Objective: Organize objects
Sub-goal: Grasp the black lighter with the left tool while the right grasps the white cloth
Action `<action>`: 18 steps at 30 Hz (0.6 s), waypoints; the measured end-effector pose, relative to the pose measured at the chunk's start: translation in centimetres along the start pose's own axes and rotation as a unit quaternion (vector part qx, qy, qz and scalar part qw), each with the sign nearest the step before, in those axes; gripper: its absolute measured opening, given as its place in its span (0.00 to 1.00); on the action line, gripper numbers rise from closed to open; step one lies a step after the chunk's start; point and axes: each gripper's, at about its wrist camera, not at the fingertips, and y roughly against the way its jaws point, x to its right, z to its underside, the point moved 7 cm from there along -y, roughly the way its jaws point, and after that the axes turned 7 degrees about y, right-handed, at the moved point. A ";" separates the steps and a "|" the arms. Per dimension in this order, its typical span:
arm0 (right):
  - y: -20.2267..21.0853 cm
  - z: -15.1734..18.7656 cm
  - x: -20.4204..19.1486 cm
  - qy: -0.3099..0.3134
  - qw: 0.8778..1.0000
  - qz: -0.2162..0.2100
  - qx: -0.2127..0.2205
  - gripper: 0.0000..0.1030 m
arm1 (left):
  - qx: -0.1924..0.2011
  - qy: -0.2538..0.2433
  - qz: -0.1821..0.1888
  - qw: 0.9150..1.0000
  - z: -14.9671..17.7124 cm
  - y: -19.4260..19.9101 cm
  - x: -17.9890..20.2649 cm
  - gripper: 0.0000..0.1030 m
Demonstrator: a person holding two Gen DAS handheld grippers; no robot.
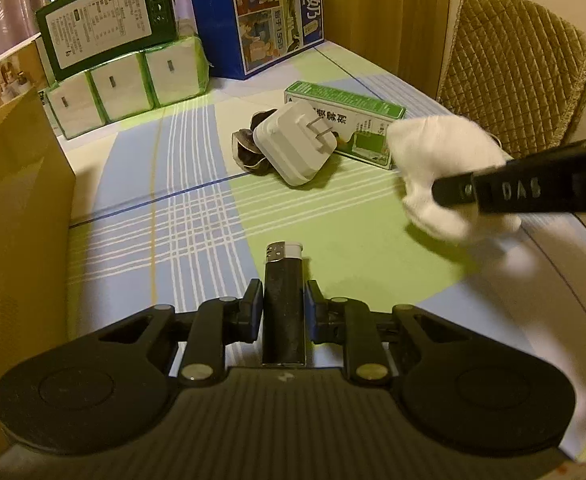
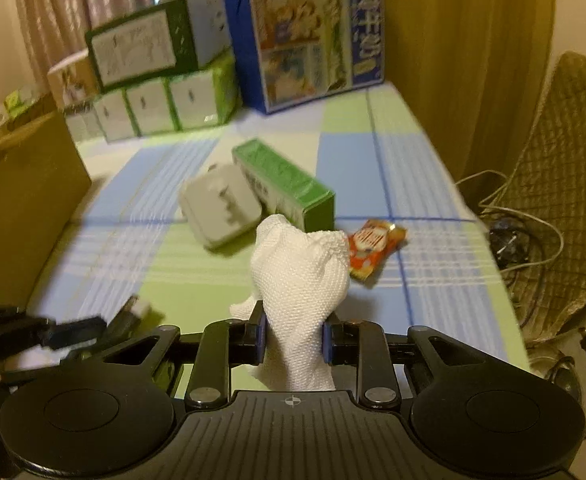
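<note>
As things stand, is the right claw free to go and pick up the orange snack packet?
Probably not yet. The right claw is shut on a white cloth, so it has no free grip. The path itself looks open: the orange snack packet lies flat just ahead, beside the green box, nothing between.

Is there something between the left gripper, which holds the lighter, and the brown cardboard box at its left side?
Nothing visible. The left gripper grips the lighter above bare tablecloth; the cardboard box wall stands directly left. The plug adapter lies farther ahead.
</note>
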 end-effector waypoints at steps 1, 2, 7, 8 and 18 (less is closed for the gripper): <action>0.4 -0.1 0.0 0.000 1.000 0.003 0.003 0.22 | 0.001 0.004 0.002 1.000 0.0 0.5 0.0 0.17; 0.9 -0.2 0.0 -0.001 1.000 0.005 0.005 0.22 | 0.002 0.005 0.003 1.000 -0.1 1.1 0.0 0.17; 4.2 -0.6 -0.7 -0.008 1.000 0.004 0.015 0.22 | 0.014 0.016 0.012 1.000 -0.6 4.6 0.1 0.17; 5.1 -0.8 -1.0 -0.009 1.000 0.003 0.020 0.22 | 0.016 0.023 0.014 1.000 -0.8 5.4 0.0 0.17; 12.7 -0.4 -6.3 -0.017 0.998 -0.033 0.045 0.22 | 0.054 0.026 0.007 0.998 -1.9 14.4 -1.5 0.17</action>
